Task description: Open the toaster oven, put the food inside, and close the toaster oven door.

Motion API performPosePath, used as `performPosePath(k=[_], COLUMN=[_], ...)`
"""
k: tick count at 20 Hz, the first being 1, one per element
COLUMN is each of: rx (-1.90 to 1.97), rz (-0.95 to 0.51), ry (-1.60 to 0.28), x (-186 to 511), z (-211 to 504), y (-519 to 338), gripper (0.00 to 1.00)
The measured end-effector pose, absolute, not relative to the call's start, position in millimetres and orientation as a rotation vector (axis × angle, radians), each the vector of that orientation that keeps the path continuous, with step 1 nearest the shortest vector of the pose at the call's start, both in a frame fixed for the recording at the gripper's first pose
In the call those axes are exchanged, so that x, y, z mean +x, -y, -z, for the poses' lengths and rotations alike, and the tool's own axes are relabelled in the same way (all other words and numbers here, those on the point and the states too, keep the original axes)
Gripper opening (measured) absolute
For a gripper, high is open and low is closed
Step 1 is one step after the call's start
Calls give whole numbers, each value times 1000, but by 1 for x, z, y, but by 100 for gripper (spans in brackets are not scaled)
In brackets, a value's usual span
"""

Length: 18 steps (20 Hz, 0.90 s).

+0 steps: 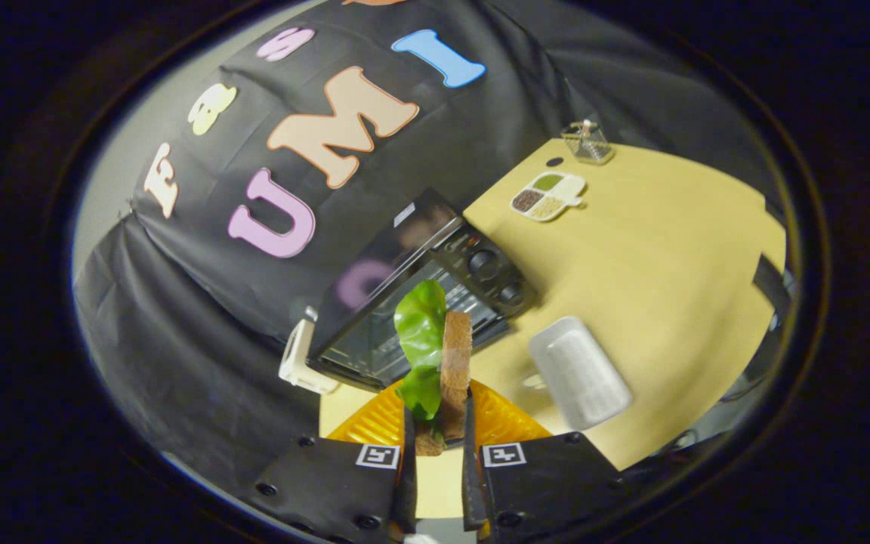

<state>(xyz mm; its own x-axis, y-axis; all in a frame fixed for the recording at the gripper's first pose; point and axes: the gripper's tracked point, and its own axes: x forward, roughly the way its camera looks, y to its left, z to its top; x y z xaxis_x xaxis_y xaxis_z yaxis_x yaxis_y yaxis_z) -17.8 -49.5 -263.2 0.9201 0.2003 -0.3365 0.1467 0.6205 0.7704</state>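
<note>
My gripper [436, 423] is shut on the food [439, 355], a brown bread slice with a green lettuce leaf against it, held upright between the two black fingers [408, 453]. The view is tilted. Beyond the food stands the black toaster oven [435, 295] on the yellow table [654, 249], its dark glass door [367, 344] toward me and two knobs [484, 263] on its panel. Whether the door is open I cannot tell. An orange ridged plate [374, 423] lies right under the fingers.
A white oblong dish [582, 370] lies on the table beside the oven. Farther off are a four-part dish of grains [547, 195] and a small clear container [587, 141]. A white object [297, 359] sits at the oven's far side, by the black cloth wall.
</note>
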Motion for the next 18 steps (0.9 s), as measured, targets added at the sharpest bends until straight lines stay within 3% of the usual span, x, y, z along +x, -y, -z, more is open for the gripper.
performPosePath(k=[11, 18], rx=[1311, 1345], rz=[-77, 44], ry=[-267, -160], x=[102, 164], z=[279, 297], y=[-64, -30], gripper=[25, 25])
